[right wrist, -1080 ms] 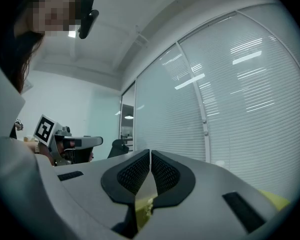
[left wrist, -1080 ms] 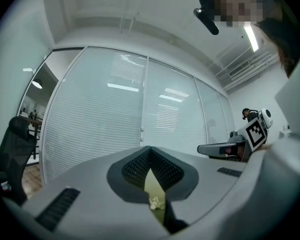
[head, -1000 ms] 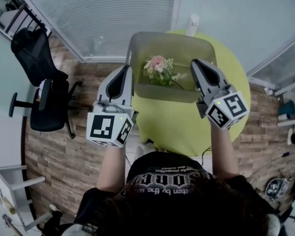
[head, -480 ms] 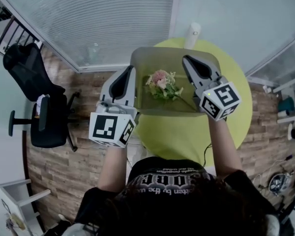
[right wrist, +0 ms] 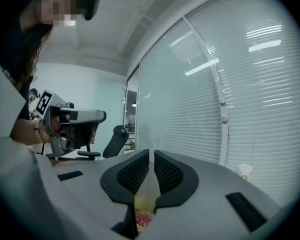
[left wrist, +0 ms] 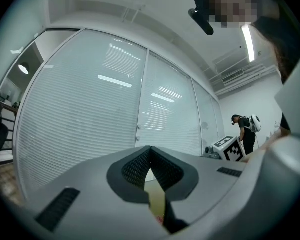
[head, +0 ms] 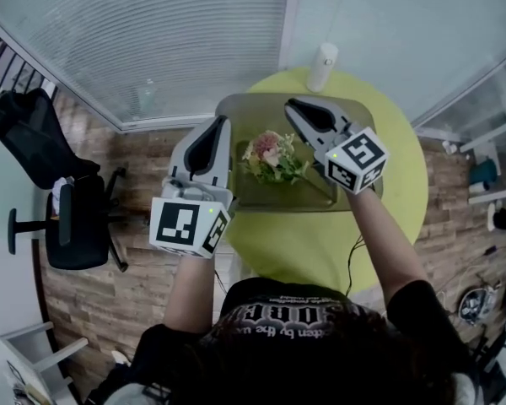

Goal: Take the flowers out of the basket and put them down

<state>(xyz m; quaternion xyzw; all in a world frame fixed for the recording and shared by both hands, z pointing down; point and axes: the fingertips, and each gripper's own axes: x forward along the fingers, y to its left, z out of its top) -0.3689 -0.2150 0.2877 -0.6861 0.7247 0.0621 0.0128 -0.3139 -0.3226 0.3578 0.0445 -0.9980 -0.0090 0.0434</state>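
Moved since a second ago: over the flowers point(head: 271, 154), lying in the basket point(head: 278, 197) on the green table point(head: 402, 184), my right gripper point(head: 290, 105) has swung in from the right rim, forearm raised, jaws closed on nothing. My left gripper point(head: 223, 121) hangs beside the basket's left wall, jaws together, empty.

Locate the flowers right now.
Head view, centre: the flowers lie inside the basket on the round table, between the left gripper and the right gripper.
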